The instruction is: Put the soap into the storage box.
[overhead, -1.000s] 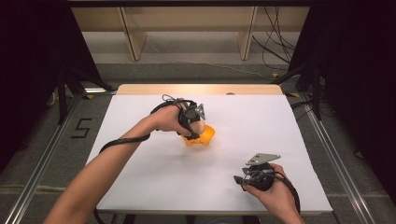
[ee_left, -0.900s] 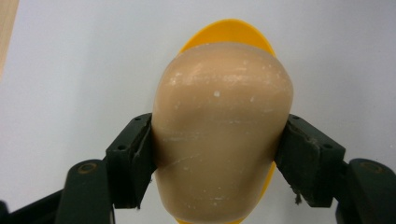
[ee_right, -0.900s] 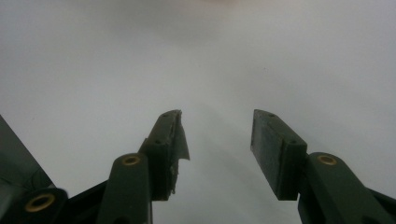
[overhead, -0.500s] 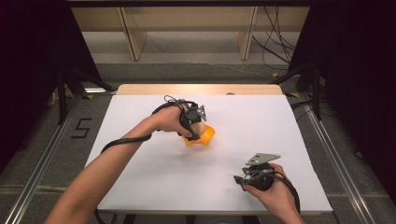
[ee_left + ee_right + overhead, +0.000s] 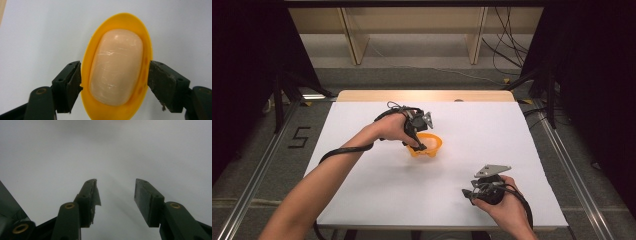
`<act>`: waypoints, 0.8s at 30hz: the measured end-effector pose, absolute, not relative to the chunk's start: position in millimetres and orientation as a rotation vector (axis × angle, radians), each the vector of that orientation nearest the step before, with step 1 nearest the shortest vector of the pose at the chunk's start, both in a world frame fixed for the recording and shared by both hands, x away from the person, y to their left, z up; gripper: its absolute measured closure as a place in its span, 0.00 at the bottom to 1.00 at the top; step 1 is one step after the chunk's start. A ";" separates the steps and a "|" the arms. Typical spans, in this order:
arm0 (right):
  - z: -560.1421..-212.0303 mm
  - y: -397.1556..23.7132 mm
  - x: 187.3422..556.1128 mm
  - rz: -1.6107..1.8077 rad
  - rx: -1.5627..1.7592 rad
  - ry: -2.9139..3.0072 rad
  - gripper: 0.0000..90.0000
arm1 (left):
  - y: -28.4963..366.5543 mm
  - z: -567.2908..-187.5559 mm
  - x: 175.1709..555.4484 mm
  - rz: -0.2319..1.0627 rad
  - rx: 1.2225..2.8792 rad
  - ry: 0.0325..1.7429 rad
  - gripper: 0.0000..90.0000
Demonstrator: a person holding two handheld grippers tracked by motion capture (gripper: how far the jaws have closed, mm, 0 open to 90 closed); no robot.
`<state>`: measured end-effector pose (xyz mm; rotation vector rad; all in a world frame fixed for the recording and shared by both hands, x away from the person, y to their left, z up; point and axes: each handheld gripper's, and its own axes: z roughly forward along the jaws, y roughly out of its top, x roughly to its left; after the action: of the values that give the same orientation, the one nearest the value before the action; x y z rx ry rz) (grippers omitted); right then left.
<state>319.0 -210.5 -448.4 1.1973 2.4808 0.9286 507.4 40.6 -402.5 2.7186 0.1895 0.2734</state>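
Observation:
An orange bowl [image 5: 431,144] sits mid-table on the white sheet, holding a smooth peach-coloured oval lump [image 5: 116,66]. My left gripper [image 5: 418,144] reaches over it from the left. In the left gripper view my left gripper [image 5: 115,72] has one jaw against each side of the bowl's rim [image 5: 86,57], which looks pressed into a long oval. My right gripper [image 5: 468,193] rests low near the front right of the table, pointing left. Seen in the right gripper view, the right gripper [image 5: 116,192] is open with only bare white surface between its jaws.
The white table sheet [image 5: 492,130] spreads around both hands. A wooden strip [image 5: 422,95] edges the far side. Metal rails run along the floor left [image 5: 257,170] and right [image 5: 562,165]. Wooden frame legs and cables [image 5: 507,55] lie beyond the table.
The bowl looked tipped up under the left gripper a second ago and now sits more level. The right hand has not moved.

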 end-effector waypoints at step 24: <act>-447.7 -211.7 318.6 0.924 1.208 2.480 0.58 | 121.0 -380.5 431.1 0.394 2.552 0.353 0.26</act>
<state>318.6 -211.7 -447.7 1.2084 2.4800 0.9240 431.1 121.0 -380.5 2.5515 0.3535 0.3943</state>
